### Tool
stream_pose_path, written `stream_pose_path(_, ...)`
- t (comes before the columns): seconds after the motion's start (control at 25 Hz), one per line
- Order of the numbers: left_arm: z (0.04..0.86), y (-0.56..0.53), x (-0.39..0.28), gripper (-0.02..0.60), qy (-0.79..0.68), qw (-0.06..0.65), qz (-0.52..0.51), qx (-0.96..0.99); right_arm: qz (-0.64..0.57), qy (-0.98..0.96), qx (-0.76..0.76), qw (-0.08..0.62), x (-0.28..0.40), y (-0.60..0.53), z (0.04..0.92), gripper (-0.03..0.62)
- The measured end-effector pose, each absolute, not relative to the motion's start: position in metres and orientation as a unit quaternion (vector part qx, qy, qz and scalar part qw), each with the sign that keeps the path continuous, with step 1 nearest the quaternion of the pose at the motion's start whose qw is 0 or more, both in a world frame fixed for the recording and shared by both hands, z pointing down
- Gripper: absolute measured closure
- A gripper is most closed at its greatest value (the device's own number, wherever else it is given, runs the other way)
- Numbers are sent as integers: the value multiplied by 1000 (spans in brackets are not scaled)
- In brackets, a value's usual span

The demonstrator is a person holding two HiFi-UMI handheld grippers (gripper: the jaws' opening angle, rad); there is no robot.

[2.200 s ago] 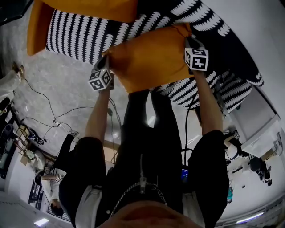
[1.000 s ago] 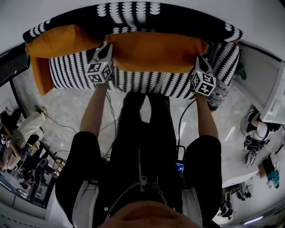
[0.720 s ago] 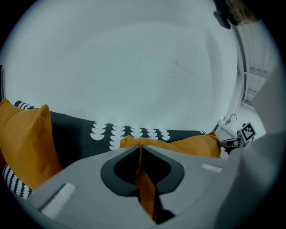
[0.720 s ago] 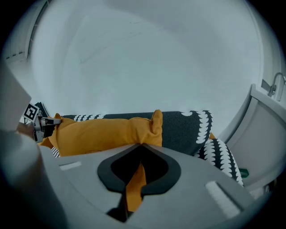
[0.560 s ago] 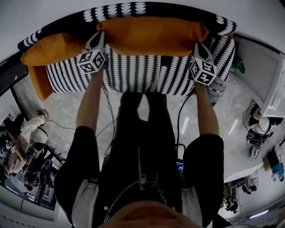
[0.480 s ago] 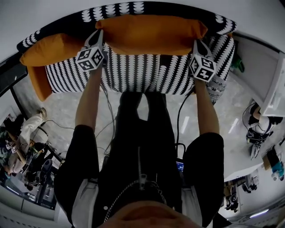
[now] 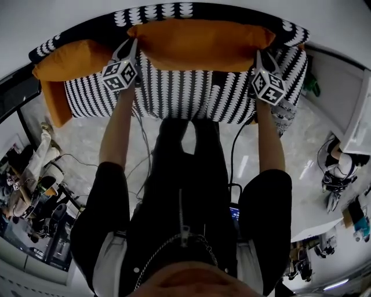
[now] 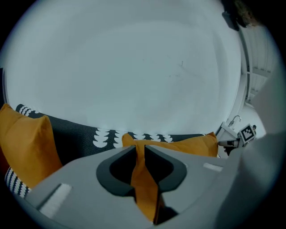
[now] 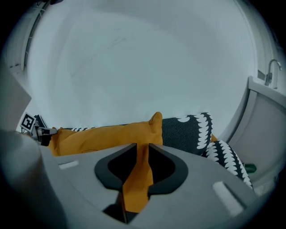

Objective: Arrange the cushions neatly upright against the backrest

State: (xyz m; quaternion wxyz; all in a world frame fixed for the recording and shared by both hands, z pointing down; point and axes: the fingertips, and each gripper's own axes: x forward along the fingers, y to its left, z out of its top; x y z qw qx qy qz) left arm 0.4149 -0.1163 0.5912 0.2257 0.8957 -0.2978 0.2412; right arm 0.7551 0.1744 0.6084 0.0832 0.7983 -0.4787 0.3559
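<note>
The orange cushion [image 7: 200, 43] stands upright against the sofa backrest [image 7: 153, 11]. The left gripper [image 7: 132, 43] and right gripper [image 7: 257, 54] each pinch 1 end corner. Their jaws have just been opening, narrowly apart with fabric between them.

Looked way more like a lab or test studio than anybody's living room. Had a black-and-white sofa [image 7: 191, 96] shoved against a plain white wall [image 7: 69, 17], loose cables [image 7: 233, 162] trailing over a pale glossy floor [image 7: 307, 151], heaps of gear [image 7: 32, 200] along the left side, plus somebody [image 7: 335, 174] off at the right edge.
</note>
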Motion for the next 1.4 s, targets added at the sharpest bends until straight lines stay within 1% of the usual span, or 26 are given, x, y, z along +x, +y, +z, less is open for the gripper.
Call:
stream_pose_path(0.12, 578, -100, 397, 517, -303, 224, 237, 896, 342, -466, 813, 66, 750, 191, 593, 523)
stream_pose_path(0.24, 557, -78, 370, 533, -299, 215, 240, 898, 333, -467, 818, 33, 727, 200, 568, 526)
stream_pose_path(0.32, 545, -59, 345, 556, -294, 213, 243, 899, 330, -477, 814, 28, 697, 200, 552, 555)
stream_pose_path(0.4, 534, -37, 321, 562, -284, 215, 242, 902, 324, -494, 806, 31, 659, 195, 535, 583)
stream_pose_path(0.48, 523, -13, 296, 572, -265, 212, 243, 909, 323, -510, 797, 29, 614, 192, 518, 591)
stream_pose_path(0.56, 510, 9, 269, 572, -247, 187, 253, 917, 336, -524, 782, 25, 560, 191, 504, 591)
stream_pose_path(0.64, 498, 21, 238, 572, -245, 136, 278, 919, 341, -541, 768, 29, 500, 189, 491, 591)
stream_pose_path(0.76, 478, 33, 202, 572, -238, 61, 294, 923, 308, -544, 778, 60, 426, 189, 467, 591)
stream_pose_path(0.84, 459, 45, 178, 572, -229, 44, 285, 930, 296, -532, 790, 74, 381, 195, 454, 591)
stream_pose_path(1.08, 418, 76, 109, 572, -227, 74, 239, 941, 272, -576, 765, 97, 257, 201, 403, 591)
stream_pose_path(1.2, 416, 96, 90, 572, -230, 84, 232, 942, 266, -583, 762, 92, 218, 214, 391, 591)
stream_pose_path(1.4, 398, 99, 58, 572, -239, 90, 214, 943, 241, -622, 738, 103, 153, 195, 370, 592)
